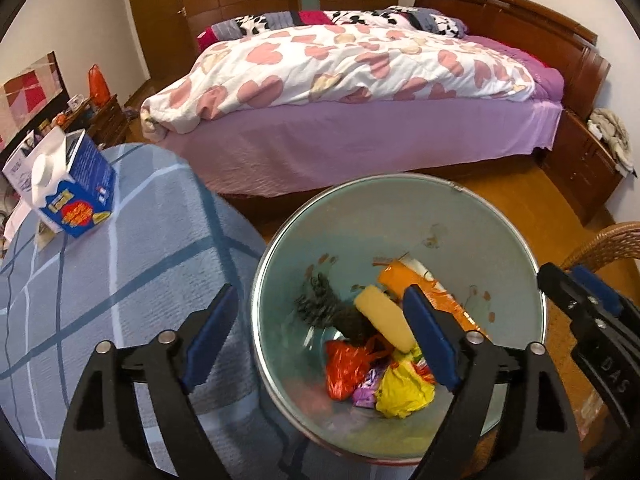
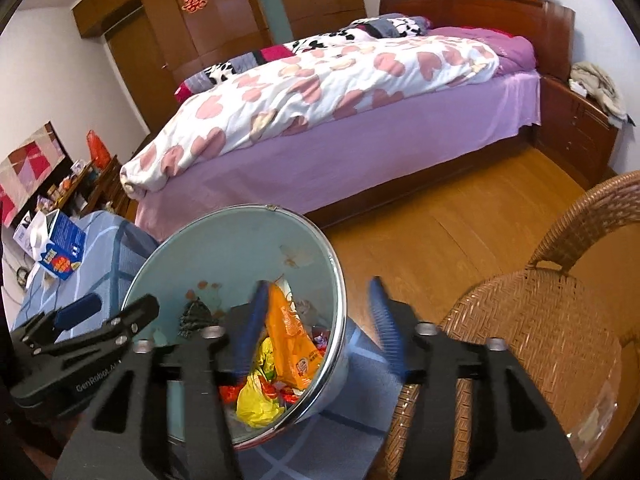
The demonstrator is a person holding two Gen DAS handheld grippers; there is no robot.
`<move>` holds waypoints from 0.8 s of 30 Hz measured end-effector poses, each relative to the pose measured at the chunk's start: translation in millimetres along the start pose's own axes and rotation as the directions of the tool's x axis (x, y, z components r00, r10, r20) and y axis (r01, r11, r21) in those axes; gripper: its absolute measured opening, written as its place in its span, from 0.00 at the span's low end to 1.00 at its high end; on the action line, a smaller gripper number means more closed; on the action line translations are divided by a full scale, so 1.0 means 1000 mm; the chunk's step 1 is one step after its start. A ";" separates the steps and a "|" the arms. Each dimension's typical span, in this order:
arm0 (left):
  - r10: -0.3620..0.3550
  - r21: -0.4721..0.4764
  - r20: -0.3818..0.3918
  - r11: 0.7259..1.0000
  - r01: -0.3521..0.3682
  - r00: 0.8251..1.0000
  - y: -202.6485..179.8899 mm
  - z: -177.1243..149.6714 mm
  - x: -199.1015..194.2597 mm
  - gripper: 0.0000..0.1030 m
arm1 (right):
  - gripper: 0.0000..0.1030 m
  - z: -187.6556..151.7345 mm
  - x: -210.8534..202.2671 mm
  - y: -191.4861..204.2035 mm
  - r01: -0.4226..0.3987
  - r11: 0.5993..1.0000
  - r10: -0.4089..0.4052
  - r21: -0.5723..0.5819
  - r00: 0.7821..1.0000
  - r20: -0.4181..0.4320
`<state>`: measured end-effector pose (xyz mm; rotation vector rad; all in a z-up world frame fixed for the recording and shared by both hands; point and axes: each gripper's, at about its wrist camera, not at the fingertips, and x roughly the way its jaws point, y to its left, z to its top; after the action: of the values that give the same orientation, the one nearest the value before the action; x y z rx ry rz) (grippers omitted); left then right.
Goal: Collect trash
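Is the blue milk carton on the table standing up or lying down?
Lying down. The blue carton rests on its side on the checked tablecloth, its white cap pointing sideways toward the camera.

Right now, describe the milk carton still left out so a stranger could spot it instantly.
Start at the round table with the blue checked cloth beside the bed. Near the table's far edge, away from the metal trash bin, lies the blue milk carton. It is the only boxy thing on the cloth, tipped on its side, with a white gabled top, round cap and red-yellow label.
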<state>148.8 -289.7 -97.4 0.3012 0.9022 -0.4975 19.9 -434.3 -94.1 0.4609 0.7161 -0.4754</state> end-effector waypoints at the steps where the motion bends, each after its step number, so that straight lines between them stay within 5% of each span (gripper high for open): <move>1: 0.001 -0.004 -0.005 1.000 -0.001 1.000 0.002 -0.002 -0.001 0.81 | 0.70 0.000 -0.003 -0.001 0.010 1.000 -0.011 0.016 1.000 0.017; 6: 0.008 -0.016 0.003 1.000 -0.008 1.000 0.008 -0.012 -0.016 0.87 | 0.84 -0.003 -0.013 -0.003 0.024 0.998 -0.026 0.054 0.998 0.048; 24: 0.117 -0.069 0.057 0.991 -0.113 0.991 0.041 -0.077 -0.079 0.92 | 0.87 -0.058 -0.064 0.030 0.001 0.999 0.002 -0.036 0.996 0.088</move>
<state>78.4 -197.8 -77.5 0.2753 0.8350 -0.3677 -34.8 -363.0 -80.2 0.4036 0.6385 -0.4788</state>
